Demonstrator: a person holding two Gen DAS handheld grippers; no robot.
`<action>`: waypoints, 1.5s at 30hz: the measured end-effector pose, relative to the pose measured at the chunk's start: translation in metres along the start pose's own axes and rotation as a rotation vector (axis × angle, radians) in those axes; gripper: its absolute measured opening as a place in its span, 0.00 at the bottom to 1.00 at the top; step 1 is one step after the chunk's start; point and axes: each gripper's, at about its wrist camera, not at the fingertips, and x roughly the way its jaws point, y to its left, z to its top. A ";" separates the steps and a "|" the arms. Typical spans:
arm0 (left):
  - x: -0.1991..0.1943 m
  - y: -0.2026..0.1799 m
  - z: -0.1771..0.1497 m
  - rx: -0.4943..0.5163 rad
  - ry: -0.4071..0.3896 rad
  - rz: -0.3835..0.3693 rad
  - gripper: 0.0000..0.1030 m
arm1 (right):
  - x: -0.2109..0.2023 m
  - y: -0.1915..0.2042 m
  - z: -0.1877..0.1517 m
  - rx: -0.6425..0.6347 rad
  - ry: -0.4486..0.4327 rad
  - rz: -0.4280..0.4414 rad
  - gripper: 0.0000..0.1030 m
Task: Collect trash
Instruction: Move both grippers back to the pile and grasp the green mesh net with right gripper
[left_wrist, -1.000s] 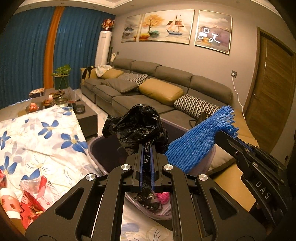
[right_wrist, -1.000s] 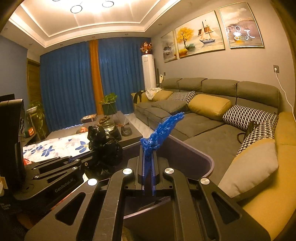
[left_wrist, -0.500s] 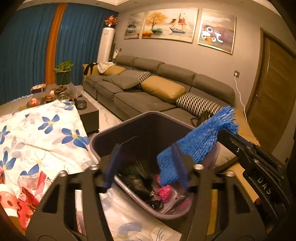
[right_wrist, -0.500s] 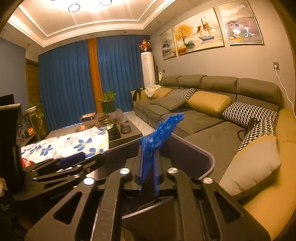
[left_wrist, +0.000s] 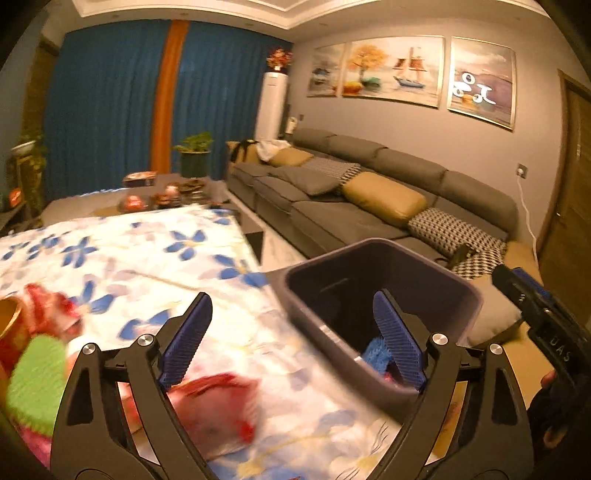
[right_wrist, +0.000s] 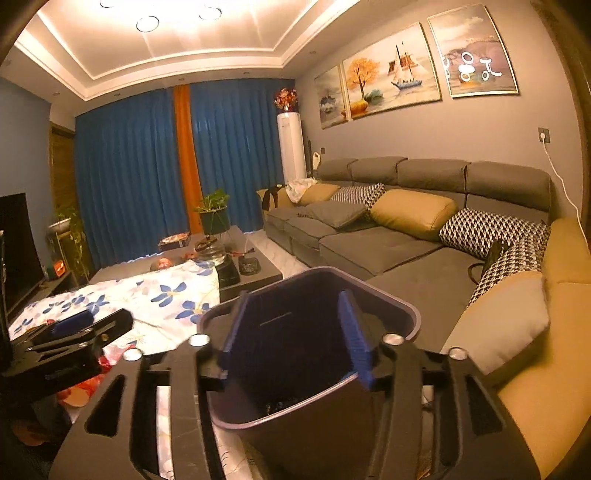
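A dark grey trash bin (left_wrist: 436, 273) stands beside the floral-cloth table (left_wrist: 147, 266). It also shows in the right wrist view (right_wrist: 388, 299). Blue foam netting (left_wrist: 375, 354) lies inside it, with a bit of pink trash. My left gripper (left_wrist: 295, 343) is open and empty, over the table edge left of the bin. My right gripper (right_wrist: 291, 332) is open and empty, right above the bin's mouth. Red wrapper trash (left_wrist: 218, 410) lies on the cloth below my left gripper. A green item (left_wrist: 33, 376) and more red wrappers (left_wrist: 48, 306) lie at the left.
A grey sofa (right_wrist: 388, 240) with cushions runs along the right wall. A dark coffee table (right_wrist: 236, 266) with a plant, a jar and small dishes stands past the cloth. Blue curtains hang at the back. The left gripper shows at the left of the right wrist view (right_wrist: 70, 332).
My left gripper let go of the black bag, now in the bin, then swung left toward the table. My right gripper opened and the blue netting dropped into the bin.
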 end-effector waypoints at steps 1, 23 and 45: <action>-0.008 0.006 -0.002 -0.009 -0.003 0.017 0.85 | -0.004 0.004 0.000 -0.004 -0.007 -0.003 0.56; -0.162 0.139 -0.053 -0.135 -0.116 0.448 0.85 | -0.063 0.141 -0.034 -0.103 -0.024 0.231 0.65; -0.211 0.226 -0.076 -0.249 -0.128 0.600 0.85 | -0.029 0.277 -0.079 -0.266 0.106 0.414 0.65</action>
